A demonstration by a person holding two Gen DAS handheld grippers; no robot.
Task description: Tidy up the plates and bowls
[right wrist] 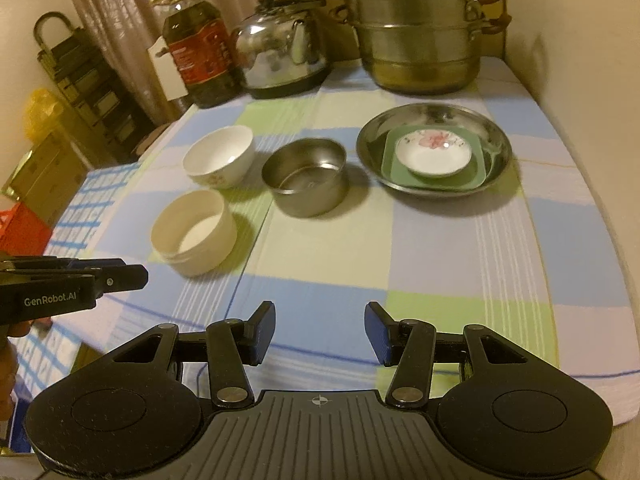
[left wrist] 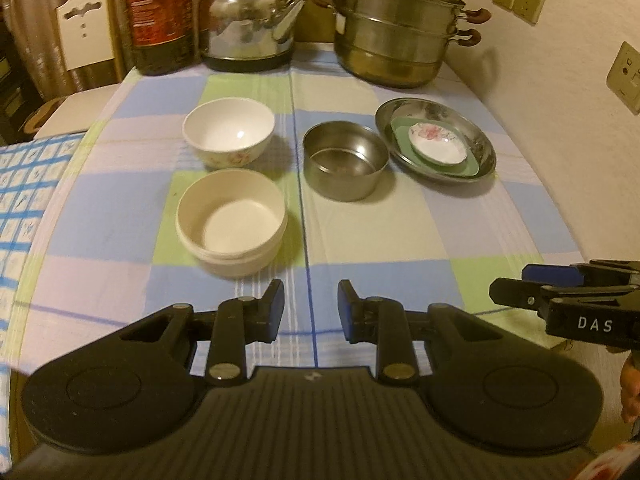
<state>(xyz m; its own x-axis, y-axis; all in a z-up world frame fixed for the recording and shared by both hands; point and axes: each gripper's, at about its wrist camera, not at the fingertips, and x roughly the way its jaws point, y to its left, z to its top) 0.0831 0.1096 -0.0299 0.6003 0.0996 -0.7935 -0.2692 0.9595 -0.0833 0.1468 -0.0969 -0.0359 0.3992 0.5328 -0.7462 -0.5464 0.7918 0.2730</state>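
Both grippers hang over the checked tablecloth [left wrist: 400, 220] with nothing in them: left gripper [left wrist: 311, 308] jaws slightly apart, right gripper [right wrist: 320, 332] wider. From the left one, the cream bowl [left wrist: 232, 228] sits at 11 o'clock, floral bowl [left wrist: 229, 132] behind it, steel bowl [left wrist: 346, 160] at 12, and at 1 the steel plate [left wrist: 436, 140] holding a green plate [left wrist: 468, 166] and a floral saucer [left wrist: 438, 148].

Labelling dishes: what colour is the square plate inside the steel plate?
Pale green square plate, under a small floral dish. Clearest in the right wrist view.
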